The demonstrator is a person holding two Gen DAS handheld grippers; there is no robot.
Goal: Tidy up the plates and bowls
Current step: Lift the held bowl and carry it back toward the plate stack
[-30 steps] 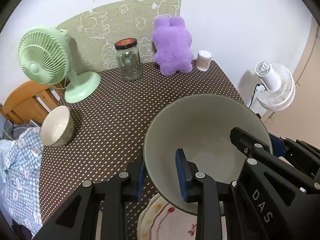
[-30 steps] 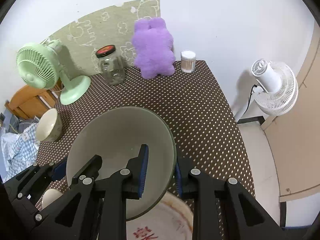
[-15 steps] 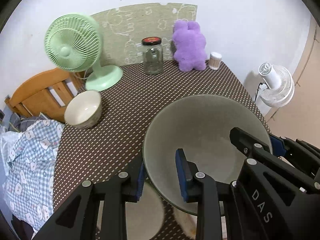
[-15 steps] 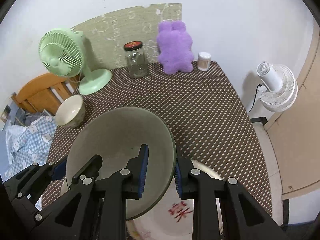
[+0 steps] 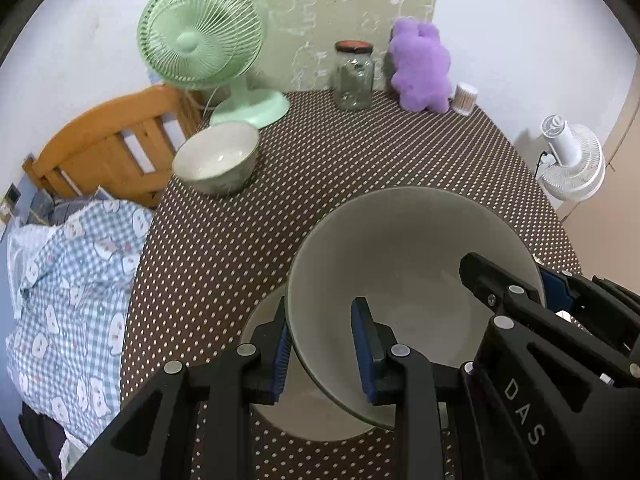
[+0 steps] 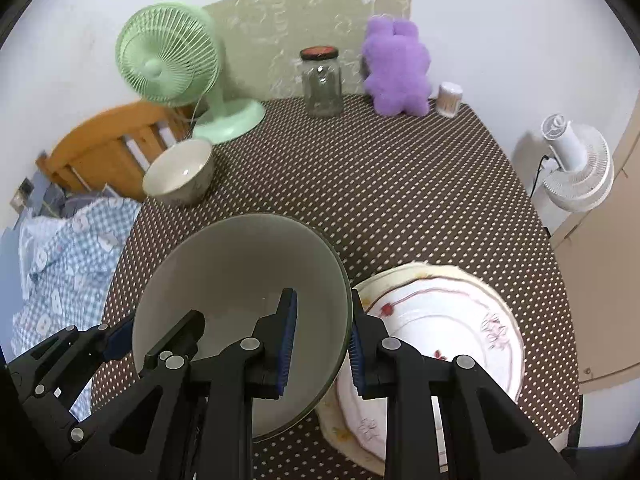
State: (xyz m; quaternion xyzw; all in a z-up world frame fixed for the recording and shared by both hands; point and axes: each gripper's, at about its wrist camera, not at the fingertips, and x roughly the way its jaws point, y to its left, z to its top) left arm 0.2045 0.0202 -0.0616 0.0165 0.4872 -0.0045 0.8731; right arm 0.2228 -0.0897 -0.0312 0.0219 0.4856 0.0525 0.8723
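Bowl-handling turned here on 1 relation: the large grey-green bowl (image 5: 404, 276) was pinched on opposite sides of its rim and hung above a second, paler dish (image 5: 276, 408) whose rim showed just below it in the left wrist view. The left gripper (image 5: 320, 344) had its 2 blue-padded jaws clamped on the bowl's left wall, 1 pad outside and 1 inside. The right gripper (image 6: 320, 340) held the bowl (image 6: 240, 300) likewise on its right wall, pads closed across the rim. So the bowl sat between the 2 grippers, tilted, its open mouth facing up and toward the cameras.

Taking that bowl as landmark: the flowered plates (image 6: 440, 340) lay on the dotted tablecloth (image 6: 380, 184) just to its right, partly under the right gripper's outer finger. A small cream bowl (image 5: 216, 158) stood well beyond it to the far left, near the table edge and just in front of the green fan (image 5: 200, 32).

Judged from this, the next move was a straight lowering into the dish beneath; both arms were equally near, and the drop needed level rims so the bowl nested rather than rocked.
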